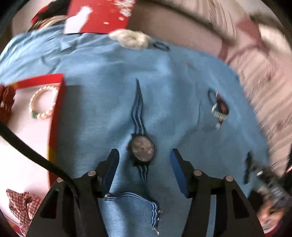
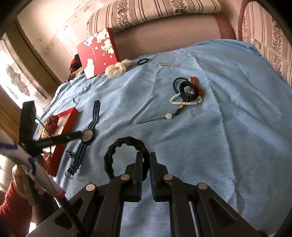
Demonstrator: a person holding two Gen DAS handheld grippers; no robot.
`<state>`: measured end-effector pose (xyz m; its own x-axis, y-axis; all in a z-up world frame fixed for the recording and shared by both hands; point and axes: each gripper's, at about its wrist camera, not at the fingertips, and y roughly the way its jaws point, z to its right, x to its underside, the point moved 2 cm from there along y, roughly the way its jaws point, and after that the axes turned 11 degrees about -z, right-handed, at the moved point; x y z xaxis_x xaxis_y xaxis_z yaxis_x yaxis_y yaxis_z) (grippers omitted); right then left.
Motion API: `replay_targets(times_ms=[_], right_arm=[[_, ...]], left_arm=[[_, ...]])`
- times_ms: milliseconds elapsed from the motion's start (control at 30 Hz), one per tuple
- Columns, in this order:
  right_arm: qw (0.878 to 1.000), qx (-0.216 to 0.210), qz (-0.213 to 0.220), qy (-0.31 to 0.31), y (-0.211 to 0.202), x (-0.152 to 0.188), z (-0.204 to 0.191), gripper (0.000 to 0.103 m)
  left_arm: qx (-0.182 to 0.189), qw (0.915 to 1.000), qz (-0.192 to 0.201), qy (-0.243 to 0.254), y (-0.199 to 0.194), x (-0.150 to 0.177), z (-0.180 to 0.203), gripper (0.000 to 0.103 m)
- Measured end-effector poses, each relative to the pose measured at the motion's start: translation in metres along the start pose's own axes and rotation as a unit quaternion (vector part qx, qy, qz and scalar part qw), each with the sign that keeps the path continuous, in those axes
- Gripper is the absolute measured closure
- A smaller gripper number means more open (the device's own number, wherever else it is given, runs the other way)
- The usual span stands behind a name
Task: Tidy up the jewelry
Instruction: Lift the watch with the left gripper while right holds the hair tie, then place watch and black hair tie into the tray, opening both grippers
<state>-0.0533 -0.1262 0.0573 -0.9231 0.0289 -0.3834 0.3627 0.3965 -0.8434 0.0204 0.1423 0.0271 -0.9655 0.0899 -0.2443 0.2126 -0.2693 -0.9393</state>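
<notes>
A wristwatch (image 1: 142, 149) with a blue striped strap lies on the blue cloth (image 1: 173, 87). My left gripper (image 1: 144, 156) is open with its fingers either side of the watch face, just above it. The watch also shows in the right wrist view (image 2: 87, 135), with the left gripper's finger at it. My right gripper (image 2: 146, 156) is shut on a black scrunchie (image 2: 116, 145) and holds it over the cloth (image 2: 228, 127). A red box (image 1: 56, 109) at the left holds a pearl bracelet (image 1: 42, 102) and a dark red scrunchie (image 1: 5, 102).
A pile of black hair ties, white beads and orange beads (image 2: 188, 93) lies mid-cloth. A cream scrunchie (image 2: 118, 68), a black hair tie (image 2: 142, 61) and a thin hair clip (image 2: 167, 64) lie near the red lid (image 2: 99, 52). A striped sofa back (image 2: 155, 12) rises behind.
</notes>
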Motion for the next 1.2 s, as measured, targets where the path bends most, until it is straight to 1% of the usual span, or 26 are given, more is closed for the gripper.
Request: replay_targets(times_ms=[67,100,133,167,200,233,267,300,333,367,467,500,633,700,800,833,900,967,1000,1067,1133,1200], right_arm=[[1.0,0.001,0.0,-0.003,0.0,0.001,-0.002,0.095],[1.0,0.001,0.0,-0.005,-0.001,0.001,-0.003,0.095],[1.0,0.003,0.001,-0.007,-0.002,0.001,-0.004,0.095],[1.0,0.004,0.002,-0.009,-0.003,0.001,-0.004,0.095],[1.0,0.004,0.003,-0.011,-0.004,0.0,-0.005,0.095],[1.0,0.004,0.003,-0.012,-0.005,0.0,-0.006,0.095],[1.0,0.005,0.004,-0.014,-0.006,-0.001,-0.007,0.095],[1.0,0.005,0.004,-0.018,-0.008,-0.002,-0.009,0.095],[1.0,0.006,0.005,-0.022,-0.009,-0.004,-0.011,0.095],[1.0,0.005,0.005,-0.025,-0.009,-0.004,-0.014,0.095],[0.999,-0.002,0.007,-0.038,-0.013,-0.01,-0.028,0.095],[0.999,-0.006,0.009,-0.044,-0.015,-0.013,-0.035,0.095],[0.997,-0.027,0.016,-0.073,-0.02,-0.024,-0.071,0.095],[0.995,-0.045,0.018,-0.09,-0.02,-0.032,-0.096,0.095],[0.99,-0.072,0.018,-0.12,-0.018,-0.044,-0.14,0.095],[0.987,-0.083,0.017,-0.134,-0.017,-0.048,-0.159,0.095],[0.982,-0.097,0.014,-0.159,-0.012,-0.052,-0.192,0.095],[0.977,-0.108,0.005,-0.183,-0.001,-0.055,-0.223,0.095],[0.975,-0.109,-0.002,-0.194,0.008,-0.055,-0.239,0.095],[0.971,-0.104,-0.021,-0.214,0.033,-0.054,-0.267,0.095],[0.968,-0.087,-0.041,-0.231,0.061,-0.052,-0.29,0.095],[0.966,-0.069,-0.056,-0.244,0.084,-0.05,-0.303,0.095]], left_arm=[[-0.033,0.9991,-0.015,0.024,0.017,-0.001,0.011,0.046],[-0.059,0.9975,-0.017,0.035,0.025,-0.001,0.015,0.046],[-0.076,0.9961,-0.014,0.042,0.029,0.0,0.017,0.047],[-0.092,0.9948,-0.007,0.045,0.028,0.002,0.018,0.06],[-0.104,0.9937,-0.002,0.043,0.026,0.002,0.017,0.066],[-0.091,0.9952,-0.003,0.036,0.023,0.003,0.015,0.066],[-0.067,0.9974,0.0,0.025,0.016,0.003,0.012,0.066],[-0.051,0.9985,0.007,0.017,0.007,0.005,0.009,0.066],[-0.047,0.9987,0.015,0.012,-0.003,0.006,0.009,0.066],[-0.041,0.9989,0.022,0.008,-0.014,0.007,0.006,0.066],[0.004,0.9986,0.051,-0.013,-0.063,0.015,-0.004,0.066],[0.012,0.9978,0.062,-0.02,-0.081,0.019,-0.01,0.066],[0.019,0.9924,0.115,-0.042,-0.157,0.04,-0.039,0.066],[0.011,0.9886,0.141,-0.053,-0.195,0.054,-0.058,0.066],[-0.025,0.9813,0.175,-0.075,-0.248,0.076,-0.095,0.066],[-0.035,0.9797,0.181,-0.08,-0.257,0.081,-0.104,0.066],[-0.067,0.9763,0.187,-0.086,-0.273,0.093,-0.129,0.066],[-0.094,0.9751,0.177,-0.094,-0.27,0.098,-0.148,0.066],[-0.102,0.9758,0.164,-0.102,-0.262,0.1,-0.162,0.066],[-0.095,0.979,0.137,-0.118,-0.239,0.1,-0.186,0.066],[-0.094,0.9793,0.114,-0.137,-0.211,0.1,-0.207,0.066],[-0.091,0.9787,0.1,-0.155,-0.185,0.1,-0.224,0.066]])
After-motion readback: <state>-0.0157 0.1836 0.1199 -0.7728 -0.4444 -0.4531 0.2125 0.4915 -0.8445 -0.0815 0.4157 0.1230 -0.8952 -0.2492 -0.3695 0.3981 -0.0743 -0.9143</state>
